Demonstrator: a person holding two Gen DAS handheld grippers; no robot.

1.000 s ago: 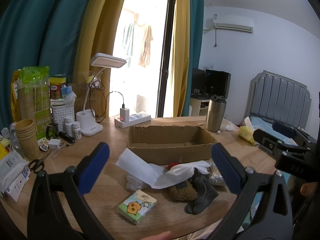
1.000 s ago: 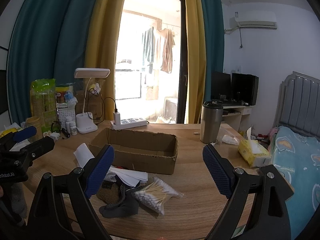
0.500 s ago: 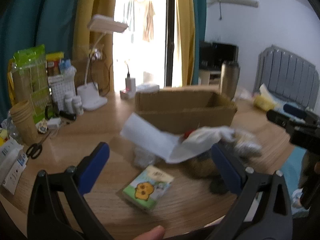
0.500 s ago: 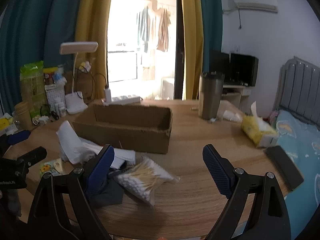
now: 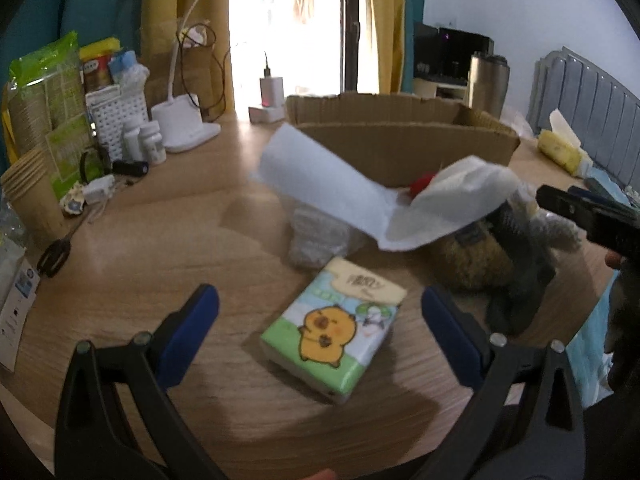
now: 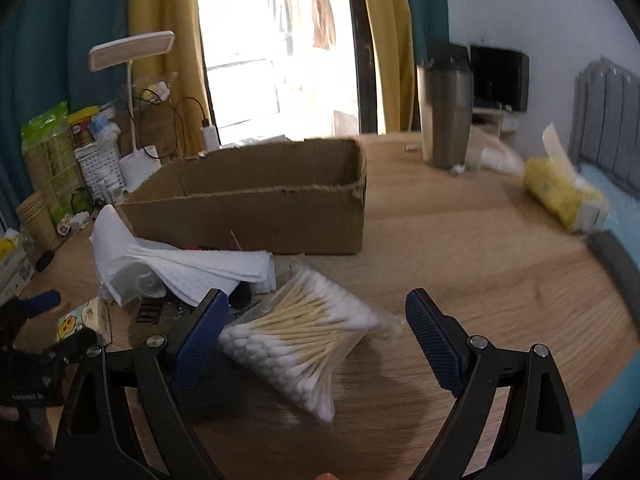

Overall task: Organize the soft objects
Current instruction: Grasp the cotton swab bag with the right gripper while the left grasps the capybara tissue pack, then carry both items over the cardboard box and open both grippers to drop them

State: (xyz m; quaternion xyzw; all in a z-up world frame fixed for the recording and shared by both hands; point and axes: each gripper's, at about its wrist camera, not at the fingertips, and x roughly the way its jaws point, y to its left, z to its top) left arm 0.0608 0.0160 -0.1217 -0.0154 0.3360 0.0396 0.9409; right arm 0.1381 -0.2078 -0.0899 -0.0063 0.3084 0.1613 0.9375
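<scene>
My left gripper (image 5: 320, 320) is open, with the green tissue pack with a cartoon animal (image 5: 334, 326) lying on the table between its fingers. Behind it lie white paper towels (image 5: 360, 200), a brown plush thing (image 5: 472, 256) and a dark grey sock (image 5: 520, 280). My right gripper (image 6: 316, 332) is open over a clear bag of cotton swabs (image 6: 304, 340). The open cardboard box (image 6: 256, 208) stands behind the pile; it also shows in the left wrist view (image 5: 400, 140). The tissue pack shows at the left of the right wrist view (image 6: 84, 320).
A desk lamp (image 5: 188, 120), white basket (image 5: 112, 116), small bottles (image 5: 144, 144), paper cups (image 5: 24, 192) and scissors (image 5: 56, 256) crowd the table's left. A steel tumbler (image 6: 444, 116) and yellow tissue pack (image 6: 560, 196) stand at the right. A bed (image 6: 616, 208) borders the right edge.
Both grippers have dropped lower and moved forward toward the table. The left now frames the tissue pack; the right now frames the cotton swab bag. Both stay open.
</scene>
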